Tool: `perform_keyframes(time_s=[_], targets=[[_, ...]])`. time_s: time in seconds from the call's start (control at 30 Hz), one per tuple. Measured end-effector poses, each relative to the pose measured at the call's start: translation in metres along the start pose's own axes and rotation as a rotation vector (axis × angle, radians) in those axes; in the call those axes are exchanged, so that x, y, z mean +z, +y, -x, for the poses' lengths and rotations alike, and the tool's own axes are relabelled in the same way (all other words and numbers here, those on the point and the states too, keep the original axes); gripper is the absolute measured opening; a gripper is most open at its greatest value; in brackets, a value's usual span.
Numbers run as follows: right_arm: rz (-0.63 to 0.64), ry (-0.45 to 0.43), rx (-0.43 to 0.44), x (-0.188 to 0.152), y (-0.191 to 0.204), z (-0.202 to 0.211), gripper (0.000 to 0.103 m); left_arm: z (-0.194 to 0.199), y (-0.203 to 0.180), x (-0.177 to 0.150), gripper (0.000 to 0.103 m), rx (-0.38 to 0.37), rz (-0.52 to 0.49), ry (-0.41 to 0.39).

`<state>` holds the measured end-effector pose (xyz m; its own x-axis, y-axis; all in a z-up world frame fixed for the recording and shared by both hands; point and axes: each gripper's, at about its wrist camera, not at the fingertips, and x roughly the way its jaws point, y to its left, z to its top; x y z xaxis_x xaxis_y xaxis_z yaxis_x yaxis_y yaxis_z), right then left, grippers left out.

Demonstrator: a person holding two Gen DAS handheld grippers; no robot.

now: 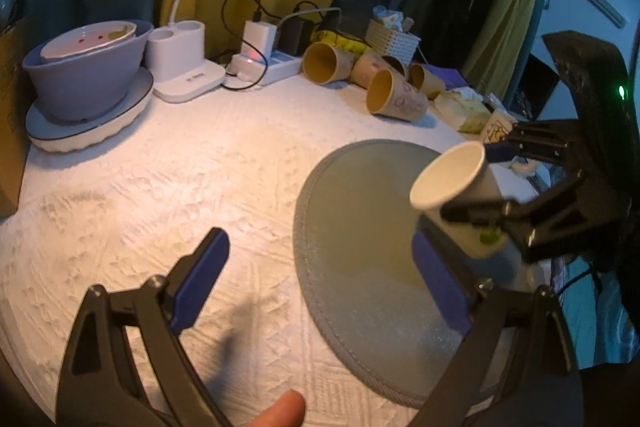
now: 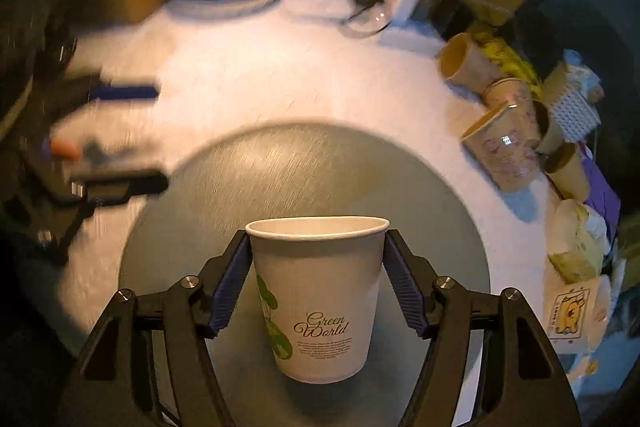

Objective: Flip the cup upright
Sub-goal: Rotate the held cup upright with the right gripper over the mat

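Cup (image 2: 318,297): we are seeing a white paper cup printed "Green World" with a green plant motif, and the right gripper (image 2: 316,281) is clamping it, a blue pad (image 2: 230,291) pressing on each side of its wall. In the right wrist view it is sitting mouth-up between the fingers. In the left wrist view the same cup (image 1: 456,195) is leaning, its mouth facing up and toward the left, while the right gripper (image 1: 474,183) is gripping it from the right edge of the frame. We are finding it raised over the right part of the mat (image 1: 360,247); whether its base is touching the mat we cannot tell.

Mat: round, grey, lying on the white textured table (image 1: 180,179).

Left gripper (image 1: 320,279): we are seeing its fingers spread wide and gripping nothing, one blue pad (image 1: 200,279) over the table and the other over the mat's near edge. A thumb tip (image 1: 280,411) is showing at the bottom of that view. In the right wrist view this gripper (image 2: 138,135) is appearing blurred at the left.

Brown cups (image 1: 360,79): several are lying on their sides in a cluster at the far right of the table, mouths mostly facing us.

Bowl (image 1: 84,71): lavender, standing on a white plate (image 1: 88,123) at the far left, with a smaller dish (image 1: 88,39) resting inside it.

White holder (image 1: 180,63) and power strip (image 1: 268,67) with plugged chargers: along the far edge, between bowl and brown cups.

Woven basket (image 1: 392,41): behind the brown cups.
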<state>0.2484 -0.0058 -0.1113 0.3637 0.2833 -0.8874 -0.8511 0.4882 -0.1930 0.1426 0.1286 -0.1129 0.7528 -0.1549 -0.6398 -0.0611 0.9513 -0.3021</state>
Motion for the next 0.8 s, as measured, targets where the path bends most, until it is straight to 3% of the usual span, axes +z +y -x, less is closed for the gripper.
perform_keyframes(time_s=[0.27, 0.43, 0.8], targets=[[-0.219, -0.27, 0.014, -0.012, -0.03, 0.017, 0.07, 0.003, 0.002, 0.001, 0.094, -0.024, 0.019, -0.031], [-0.337, -0.328, 0.041, -0.03, -0.037, 0.011, 0.07, 0.001, -0.003, 0.0, 0.094, -0.034, 0.005, -0.032], [-0.402, -0.484, 0.004, -0.065, -0.034, 0.022, 0.071, 0.003, -0.014, 0.0, 0.094, -0.033, -0.019, -0.049]])
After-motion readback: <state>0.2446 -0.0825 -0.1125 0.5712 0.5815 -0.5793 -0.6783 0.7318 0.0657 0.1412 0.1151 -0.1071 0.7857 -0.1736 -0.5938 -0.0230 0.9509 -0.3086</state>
